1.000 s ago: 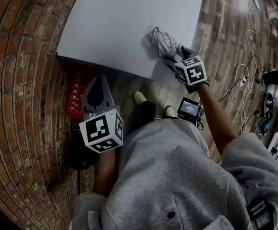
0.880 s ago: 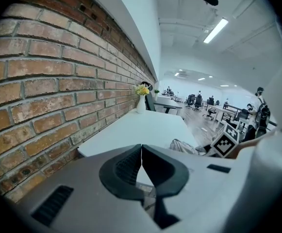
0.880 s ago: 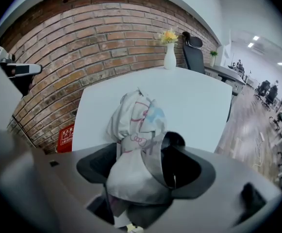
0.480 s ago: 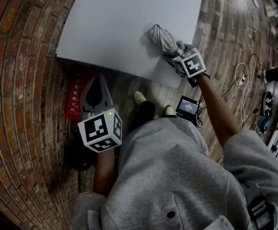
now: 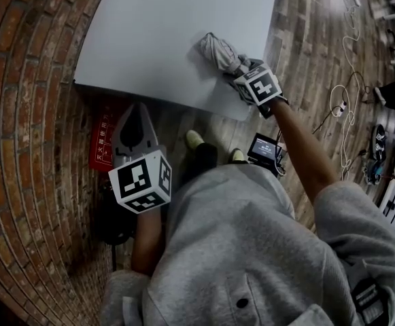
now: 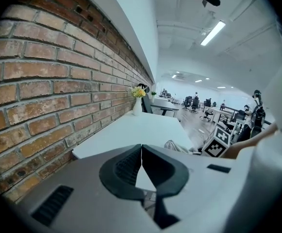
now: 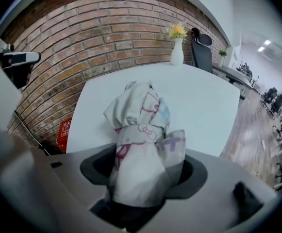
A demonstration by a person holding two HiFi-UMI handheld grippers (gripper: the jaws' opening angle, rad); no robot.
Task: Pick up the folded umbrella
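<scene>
Right claw (image 7: 145,174) is standing wide; jaws have just been closing in, with the folded umbrella (image 7: 140,125) sitting between them and filling most of the gap. Can't confirm the pads are biting yet. Umbrella is lying on the white table (image 5: 163,26), close to the right edge and near the corner on the person's side. Its near end is sitting in the claw and the rest is pointing in toward the table's middle. Pale fabric is showing pink and blue print, with a strap wrapping round the bundle. Claw is reaching in over that near right corner, tilting steeply down.

Left claw (image 6: 141,148) is hanging off the table below its near edge, jaw tips touching, nothing in them. It's sitting beside the brick wall (image 5: 27,114), just by a red sign (image 5: 105,141).

White vase with yellow flowers (image 7: 177,50) is standing at the table's far corner against the wall, with a black chair (image 7: 202,46) standing just behind it. Cables (image 5: 343,104) are trailing over the wood floor (image 5: 306,39) off the table's right edge.
</scene>
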